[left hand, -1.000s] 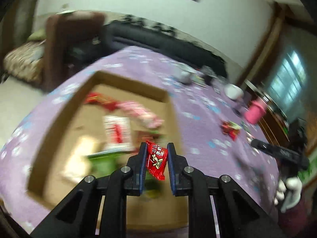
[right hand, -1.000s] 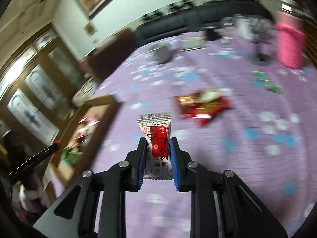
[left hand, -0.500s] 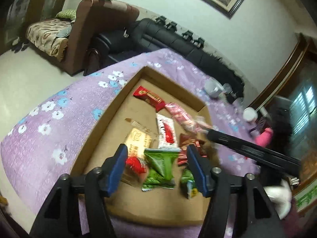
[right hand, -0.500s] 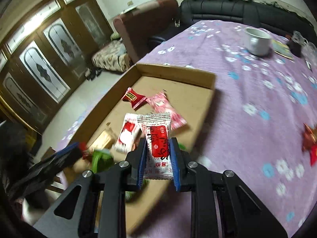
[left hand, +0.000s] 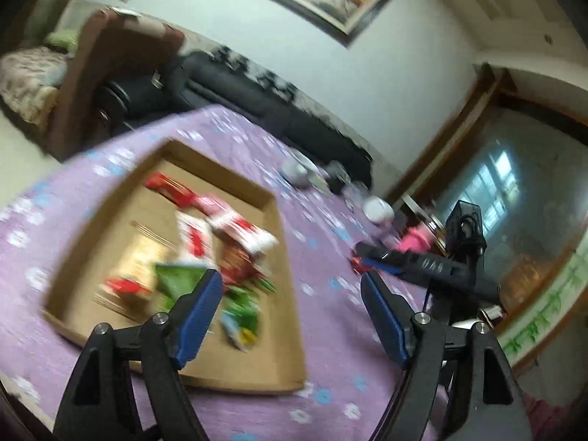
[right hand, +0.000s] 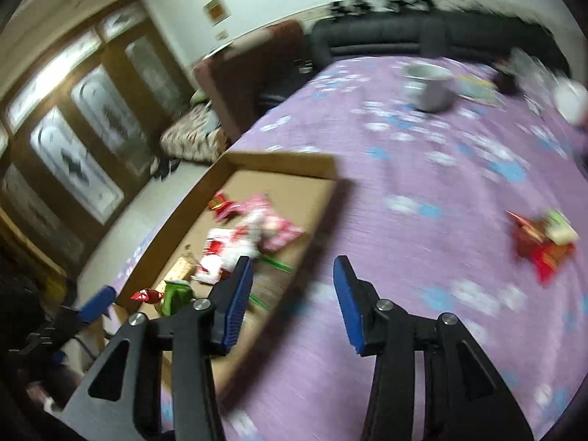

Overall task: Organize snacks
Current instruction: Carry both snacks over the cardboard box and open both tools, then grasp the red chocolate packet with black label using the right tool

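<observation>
A shallow cardboard box (left hand: 283, 257) (right hand: 279, 158) lies on the purple flowered tablecloth and holds several snack packets: red (left hand: 169, 187), pink and white (right hand: 272, 228), green (left hand: 176, 279). My left gripper (left hand: 290, 294) is open and empty above the box's near right corner. My right gripper (right hand: 294, 286) is open and empty over the box's right wall. A small heap of red snack packets (right hand: 540, 242) lies loose on the cloth to the right. The right gripper also shows in the left wrist view (left hand: 422, 264), the left one in the right wrist view (right hand: 95, 301).
A grey cup (right hand: 430, 88), a white cup (left hand: 378, 209) and a pink object (left hand: 415, 242) stand at the far side of the table. A black sofa (right hand: 404, 40) and a brown armchair (left hand: 110, 73) stand beyond the table. Glass doors (right hand: 73, 128) are at left.
Both grippers have let go of their packets into the box; the left opened first, the right just now. Both views have swung toward the right side of the table.
</observation>
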Available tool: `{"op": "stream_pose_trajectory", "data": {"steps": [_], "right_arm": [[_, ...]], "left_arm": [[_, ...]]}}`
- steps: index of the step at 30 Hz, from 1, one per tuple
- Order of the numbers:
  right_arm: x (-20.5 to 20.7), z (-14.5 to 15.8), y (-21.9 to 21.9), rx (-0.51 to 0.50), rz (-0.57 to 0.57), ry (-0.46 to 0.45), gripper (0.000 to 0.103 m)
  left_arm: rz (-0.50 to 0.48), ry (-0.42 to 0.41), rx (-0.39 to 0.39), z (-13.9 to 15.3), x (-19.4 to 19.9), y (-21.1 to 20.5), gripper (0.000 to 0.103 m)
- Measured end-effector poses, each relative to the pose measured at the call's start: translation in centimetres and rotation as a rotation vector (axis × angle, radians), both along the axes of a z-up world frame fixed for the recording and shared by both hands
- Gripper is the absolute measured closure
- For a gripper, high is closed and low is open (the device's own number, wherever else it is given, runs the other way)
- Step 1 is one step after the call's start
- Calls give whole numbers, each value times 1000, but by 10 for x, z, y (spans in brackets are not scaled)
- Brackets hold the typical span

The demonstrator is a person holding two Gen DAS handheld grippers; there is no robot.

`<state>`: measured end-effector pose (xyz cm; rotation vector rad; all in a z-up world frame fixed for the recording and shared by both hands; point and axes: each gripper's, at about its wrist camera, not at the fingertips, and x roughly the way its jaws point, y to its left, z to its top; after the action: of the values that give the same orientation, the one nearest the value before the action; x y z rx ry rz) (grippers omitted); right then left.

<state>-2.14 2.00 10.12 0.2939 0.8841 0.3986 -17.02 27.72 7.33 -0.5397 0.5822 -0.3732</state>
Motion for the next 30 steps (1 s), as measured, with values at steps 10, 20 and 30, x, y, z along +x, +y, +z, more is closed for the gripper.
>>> {"op": "stream_pose_trajectory", "data": {"steps": [10,20,30], "right_arm": [[40,-25,-112,-247,-239,2,55],[95,-60,-92,-239,-152,74,59],[24,-13,-140,-60,-131,-27,41]], "left_arm": [[-167,81,112,-6,12,-87,25],[-128,117,157,-6,11,-91,25],[-192,130,170,-11,15,-111,25]]}}
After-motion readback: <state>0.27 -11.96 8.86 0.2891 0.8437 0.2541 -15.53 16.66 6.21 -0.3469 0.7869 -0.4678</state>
